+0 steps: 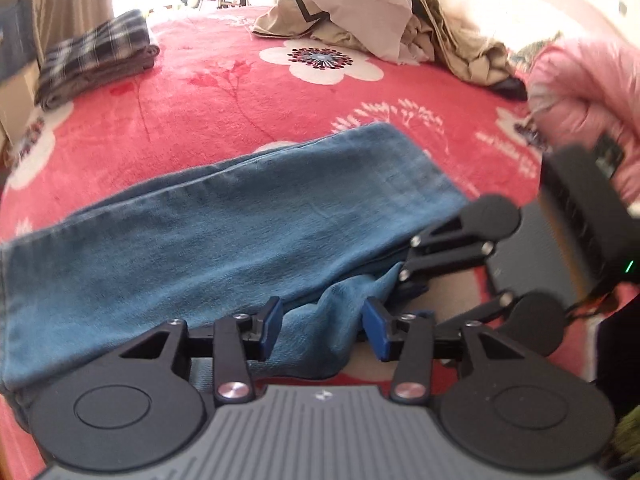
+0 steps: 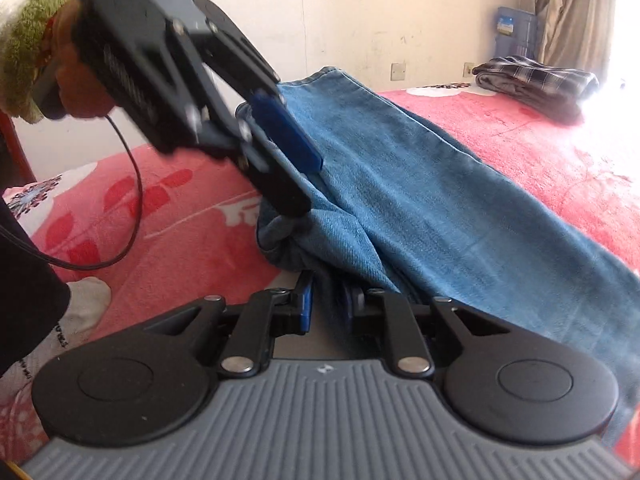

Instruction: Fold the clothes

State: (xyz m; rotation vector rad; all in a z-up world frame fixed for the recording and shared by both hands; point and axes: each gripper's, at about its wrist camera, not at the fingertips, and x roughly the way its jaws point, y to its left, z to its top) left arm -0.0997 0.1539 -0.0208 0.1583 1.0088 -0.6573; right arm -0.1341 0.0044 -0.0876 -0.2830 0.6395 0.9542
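Observation:
Blue jeans (image 1: 240, 232) lie folded lengthwise across a red flowered blanket (image 1: 192, 92). At their near end a loose bunch of denim sits between the blue pads (image 1: 272, 328) of my left gripper (image 1: 324, 330), which stands open without pressing on it. My right gripper (image 1: 404, 284) reaches into the same end from the right. In the right wrist view, the right gripper (image 2: 328, 306) is shut on a fold of the jeans (image 2: 440, 192). The left gripper (image 2: 310, 186) comes down from the upper left, one blue pad (image 2: 288, 132) over the cloth.
A heap of beige clothes (image 1: 360, 12) sits at the back of the bed. A folded plaid garment (image 1: 96, 60) (image 2: 536, 76) lies at a far corner. Something pink (image 1: 580, 80) is at the right. A hand in a green knit cuff (image 2: 28, 40) holds the left gripper; its cable (image 2: 132, 200) hangs down.

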